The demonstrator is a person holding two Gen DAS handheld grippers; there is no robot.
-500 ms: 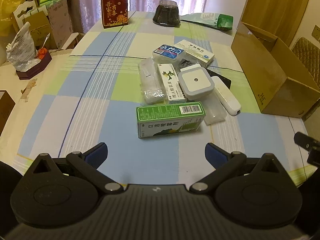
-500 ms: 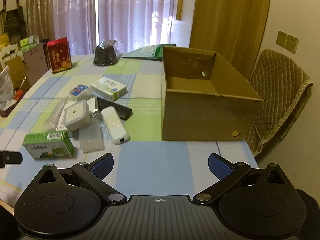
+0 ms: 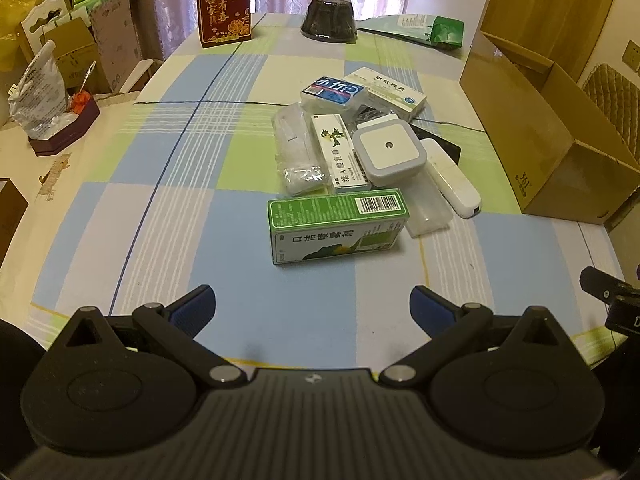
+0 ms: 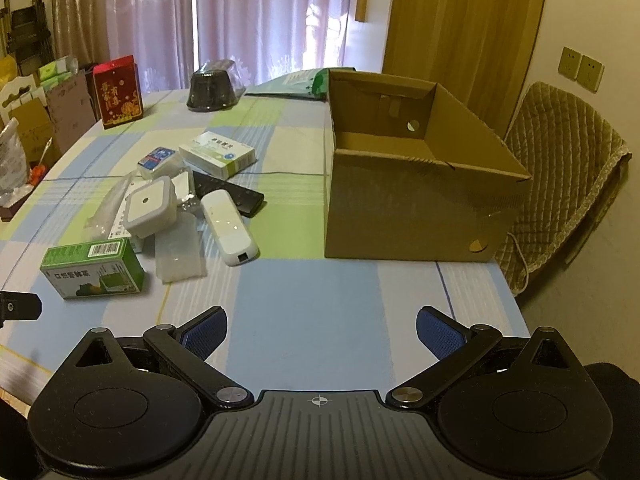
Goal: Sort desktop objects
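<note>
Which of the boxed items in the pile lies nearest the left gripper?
The green box with the barcode, directly ahead of the open left gripper; the other cartons lie farther back.

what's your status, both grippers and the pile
Left gripper open, empty. Right gripper open, empty. Pile untouched, green box nearest; cardboard box empty. Path clear.

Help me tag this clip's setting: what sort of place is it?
Probably a home dining room: a table with a checked tablecloth, curtains over a window, and a cushioned chair beside it.
</note>
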